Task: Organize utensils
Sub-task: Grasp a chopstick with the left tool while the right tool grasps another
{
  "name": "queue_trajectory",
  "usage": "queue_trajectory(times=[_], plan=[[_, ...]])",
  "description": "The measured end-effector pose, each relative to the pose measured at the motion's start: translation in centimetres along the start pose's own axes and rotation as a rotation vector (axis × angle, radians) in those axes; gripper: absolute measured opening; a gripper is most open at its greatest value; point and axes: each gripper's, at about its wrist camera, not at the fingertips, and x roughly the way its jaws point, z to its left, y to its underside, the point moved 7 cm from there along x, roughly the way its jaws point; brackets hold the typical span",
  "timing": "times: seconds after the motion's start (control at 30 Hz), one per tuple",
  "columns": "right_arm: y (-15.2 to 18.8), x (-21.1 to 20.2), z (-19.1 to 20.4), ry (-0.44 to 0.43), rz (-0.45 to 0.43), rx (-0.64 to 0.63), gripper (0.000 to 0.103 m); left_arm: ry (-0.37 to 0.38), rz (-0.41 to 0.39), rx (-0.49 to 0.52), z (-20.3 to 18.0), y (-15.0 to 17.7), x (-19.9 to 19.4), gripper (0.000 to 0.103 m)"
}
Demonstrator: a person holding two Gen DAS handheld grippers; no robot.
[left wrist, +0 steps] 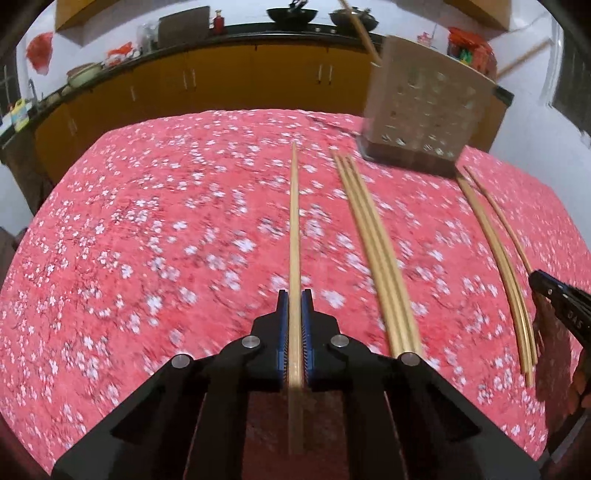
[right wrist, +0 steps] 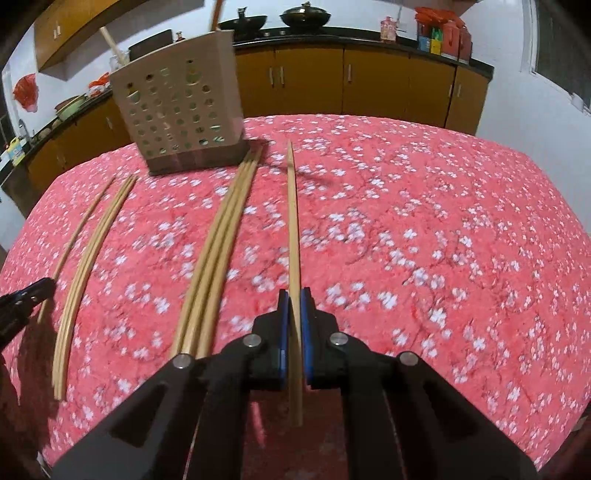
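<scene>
My left gripper [left wrist: 294, 295] is shut on one wooden chopstick [left wrist: 294, 221], which lies lengthways on the red flowered tablecloth [left wrist: 147, 221] between the blue pads. My right gripper [right wrist: 294, 295] is likewise shut on another chopstick [right wrist: 293, 221]. Between the two held sticks lie two loose bundles of chopsticks [left wrist: 376, 251] [left wrist: 495, 243], which appear in the right wrist view as a near bundle [right wrist: 218, 243] and a far bundle [right wrist: 92, 240]. A beige perforated utensil holder [left wrist: 424, 107] [right wrist: 181, 107] stands at the far side with a chopstick [left wrist: 360, 29] sticking out. Each gripper shows at the edge of the other's view: right gripper [left wrist: 535, 277], left gripper [right wrist: 48, 284].
Behind the table runs a dark counter over yellow cabinets [right wrist: 369, 74], carrying two black woks [left wrist: 291, 14], jars, red bags and boxes [right wrist: 443, 37]. Bare cloth stretches left of the left gripper and right of the right gripper [right wrist: 443, 240].
</scene>
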Motion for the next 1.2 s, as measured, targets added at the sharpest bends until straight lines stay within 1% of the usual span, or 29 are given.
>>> queue_trajectory(times=[0.13, 0.2, 0.27, 0.43, 0.6, 0.83, 0.97, 1.07, 1.2], plan=[[-0.9, 0.9, -1.5, 0.019, -0.014, 0.040, 0.008, 0.065, -0.007, -0.050, 1.3, -0.5, 0.1, 0.008], [-0.9, 1.0, -1.8, -0.001, -0.015, 0.060, 0.008, 0.074, -0.017, -0.052, 1.4, -0.4, 0.0, 0.008], [-0.9, 1.1, -1.8, -0.003, -0.015, 0.062, 0.008, 0.078, -0.018, -0.057, 1.4, -0.5, -0.1, 0.008], [-1.0, 1.0, -2.0, 0.003, -0.015, 0.057, 0.008, 0.078, -0.018, -0.057, 1.5, -0.5, -0.2, 0.008], [-0.8, 0.9, -1.7, 0.013, -0.013, 0.035, 0.008, 0.029, -0.017, -0.013, 1.4, -0.2, -0.7, 0.008], [-0.7, 0.7, -1.9, 0.005, -0.013, 0.039, 0.008, 0.005, -0.016, 0.002, 1.3, -0.2, -0.7, 0.008], [-0.6, 0.4, -1.9, 0.001, -0.017, 0.048, 0.008, 0.015, -0.013, -0.003, 1.1, -0.3, -0.5, 0.008], [-0.9, -0.8, -2.2, -0.009, -0.049, 0.060, 0.008, 0.037, -0.010, -0.021, 1.4, -0.5, -0.9, 0.008], [-2.3, -3.3, -2.3, -0.001, -0.125, 0.051, 0.008, 0.050, -0.055, -0.032, 1.9, -1.7, -2.6, 0.008]])
